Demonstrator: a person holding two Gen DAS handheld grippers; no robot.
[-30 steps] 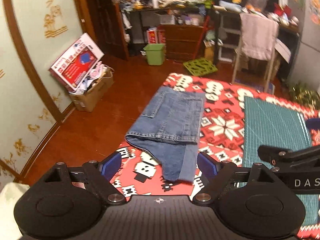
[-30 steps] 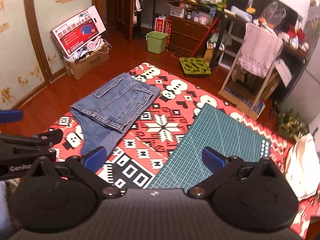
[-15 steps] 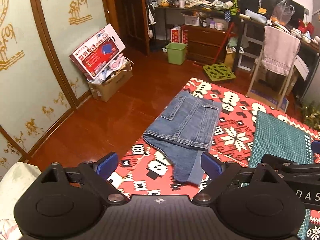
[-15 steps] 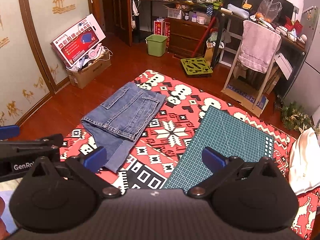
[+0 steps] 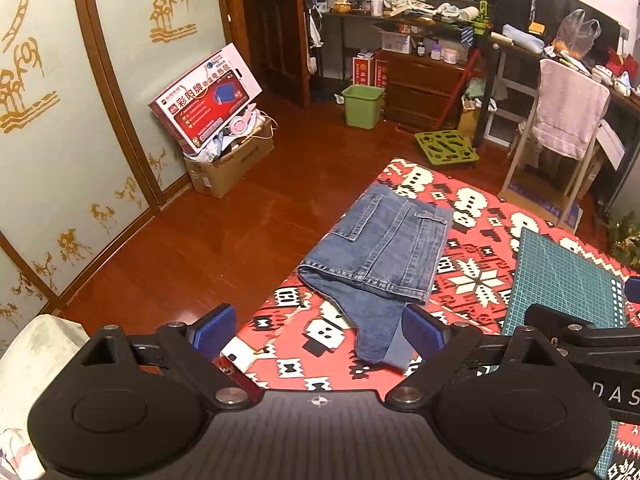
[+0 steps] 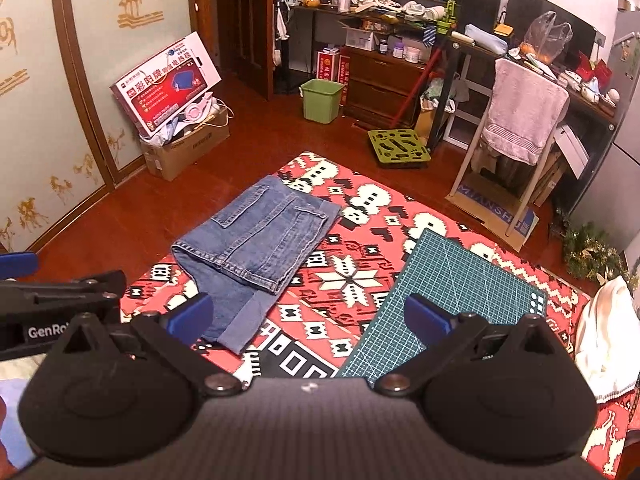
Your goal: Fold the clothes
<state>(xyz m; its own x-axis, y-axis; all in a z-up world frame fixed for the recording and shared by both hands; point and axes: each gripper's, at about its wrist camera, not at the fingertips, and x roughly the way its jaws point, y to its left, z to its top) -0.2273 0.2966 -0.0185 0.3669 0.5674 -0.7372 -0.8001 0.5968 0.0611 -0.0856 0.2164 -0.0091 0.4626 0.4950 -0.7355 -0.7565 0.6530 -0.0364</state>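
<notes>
A: What has just changed?

B: Both cameras have pulled up and back over the last second. The jeans (image 5: 384, 264) look smaller and lower in view than before, and more of the room shows. My reading: the fold is finished or paused, and the hands are retreating from it

A: What are the tongs doing?

B: There are two, one per hand. The left gripper (image 5: 318, 330) has its blue pads spread wide with nothing between them. The right gripper (image 6: 308, 314) is just as wide open and also empty. Neither touches the cloth

A: Where is the garment?

B: One pair of jeans, folded into a short stack, lies flat on the left part of one red patterned blanket (image 6: 360, 280). A narrower flap sticks out from under the stack toward the cameras, so judging by that, the bundle may want one more tuck

A: And farther off?

B: One green cutting mat (image 6: 452, 292) lies on the blanket to the right of the jeans, apart from them. Beyond, on the wooden floor: one cardboard box (image 5: 228, 164) by the wall, one green bin (image 5: 362, 106), and one chair draped with a towel (image 6: 520, 120)
</notes>
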